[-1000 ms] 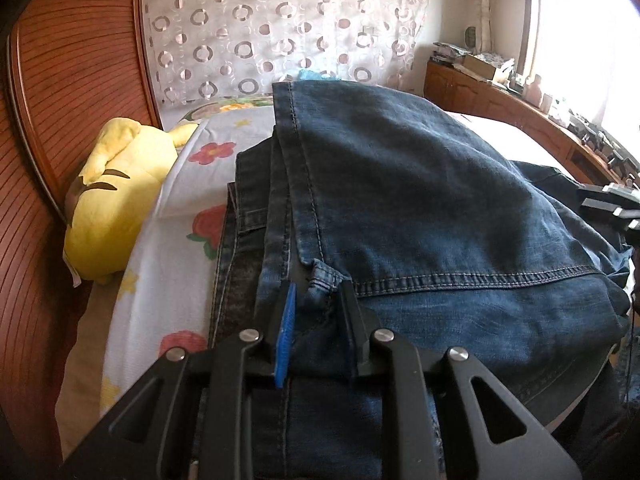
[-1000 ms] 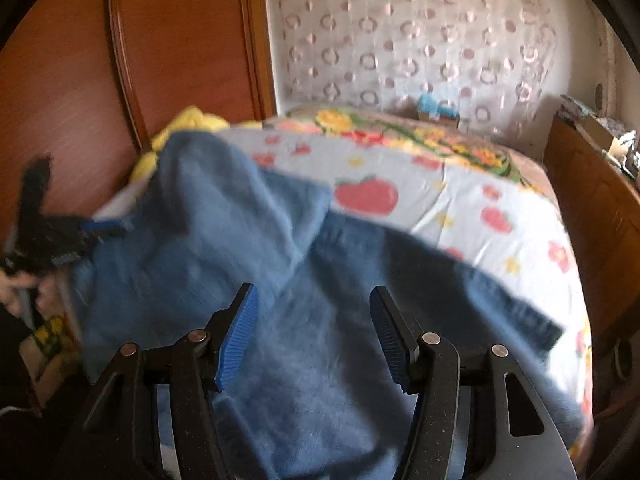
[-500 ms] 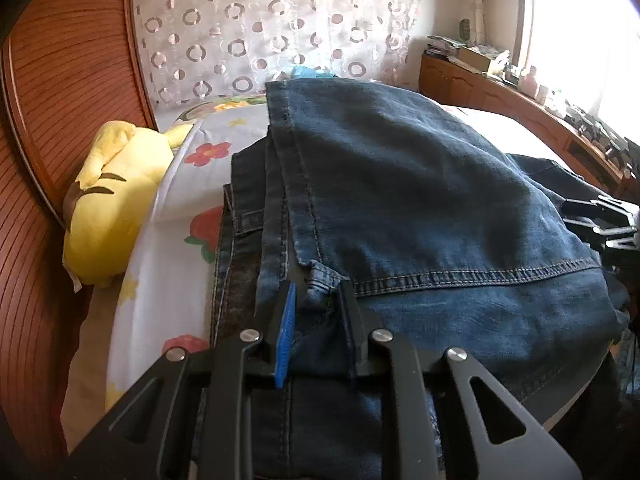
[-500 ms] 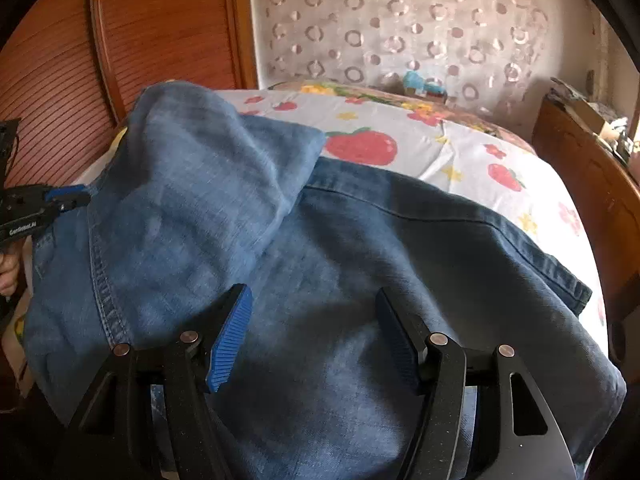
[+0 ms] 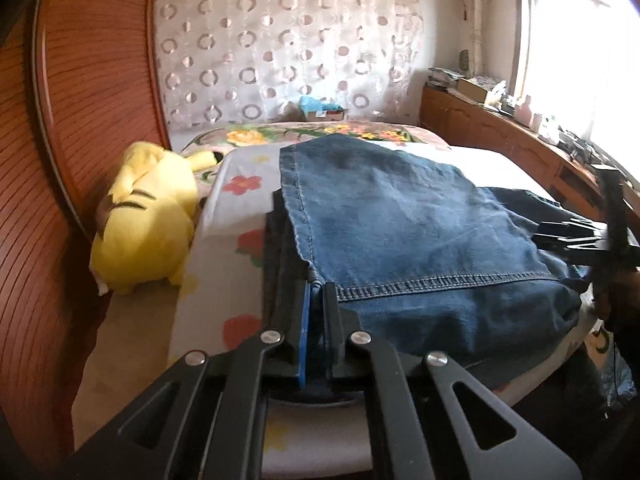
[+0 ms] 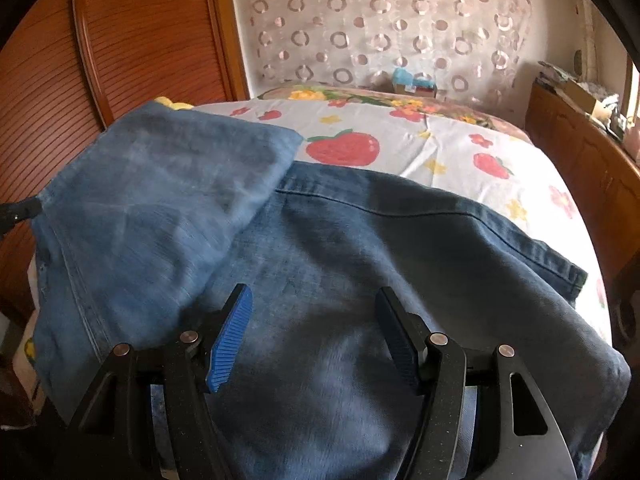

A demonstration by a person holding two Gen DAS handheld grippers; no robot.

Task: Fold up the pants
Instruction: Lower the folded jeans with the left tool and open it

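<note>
Blue jeans [image 5: 400, 220] lie on the bed, with a lighter leg folded back over the darker upper part [image 6: 360, 240]. My left gripper [image 5: 319, 292] is shut on the near corner of the folded leg's hem, at the jeans' left side. It shows again in the right wrist view as the left gripper [image 6: 16, 212] at the picture's left edge, touching that corner. My right gripper [image 6: 312, 312] hovers open over the darker denim with nothing between its pads. In the left wrist view the right gripper [image 5: 572, 236] sits at the jeans' right edge, held by a hand [image 5: 616, 292].
A yellow plush toy [image 5: 144, 216] lies between the bed's left side and the wooden headboard [image 5: 80, 120]. The flower-and-strawberry sheet [image 6: 440, 148] stretches beyond the jeans. A wooden cabinet [image 5: 500, 132] with clutter runs along the right under the window. A small box [image 5: 320, 108] sits at the far end.
The left gripper's jaws closed on the hem corner and it drew back and up, so the jeans look farther off. The right gripper's view steadied over the denim.
</note>
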